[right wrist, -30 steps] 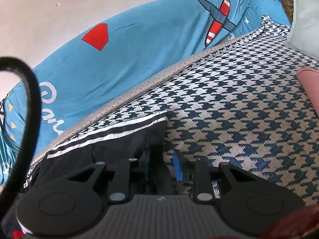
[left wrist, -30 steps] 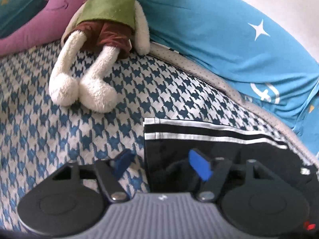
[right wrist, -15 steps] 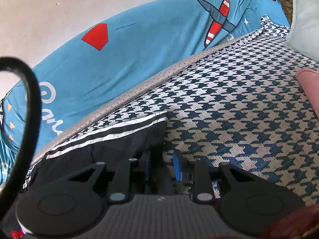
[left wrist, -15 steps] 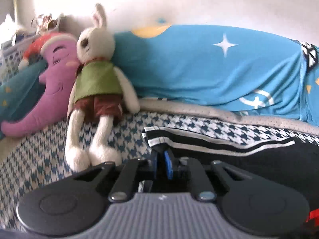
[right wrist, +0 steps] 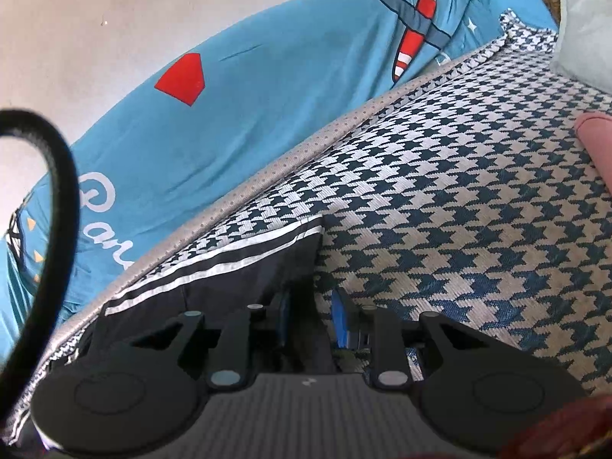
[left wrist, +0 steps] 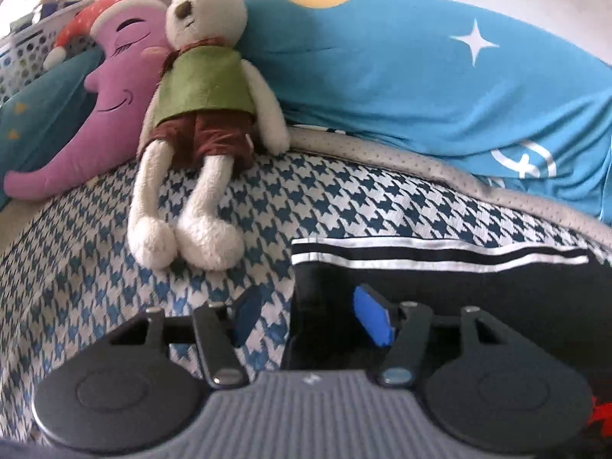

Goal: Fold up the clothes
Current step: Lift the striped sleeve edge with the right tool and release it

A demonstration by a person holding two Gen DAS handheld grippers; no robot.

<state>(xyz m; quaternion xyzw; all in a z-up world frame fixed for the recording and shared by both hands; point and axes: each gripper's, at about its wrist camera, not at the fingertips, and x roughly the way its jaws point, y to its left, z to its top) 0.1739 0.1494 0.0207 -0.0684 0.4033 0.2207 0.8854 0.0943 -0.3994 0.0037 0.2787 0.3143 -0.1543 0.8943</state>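
Left wrist view: left gripper (left wrist: pixel 310 315), jaws apart, just opened from a closed pinch. The left edge of the black garment (left wrist: pixel 440 290) lies between the blue pads (left wrist: pixel 373 319), which do not press it; the near pad sits over bare bedcover, the far one over black cloth. Garment: dark fabric with two white stripes along its far hem, folded flat on the houndstooth bedcover (left wrist: pixel 95 267), running off to the right of the gripper.

Ahead and to the left of the gripper: plush rabbit (left wrist: pixel 199 114) in green vest and brown shorts, lying on its back, feet toward the camera. Just beside it, further left: purple moon-shaped cushion (left wrist: pixel 111 95) with a red cap. Ahead and to the right: blue quilt (left wrist: pixel 440 88) with a white star, bunched along the wall.

Right wrist view: right gripper (right wrist: pixel 310 321), jaws narrow and apparently clamped on the right edge of the same garment; the contact is dark and partly hidden. A black cable (right wrist: pixel 57 210) curves at the left. Beyond the gripper, the quilt shows a red-striped plane print. A pink item (right wrist: pixel 596 141) lies at the far right, cut off by the frame.
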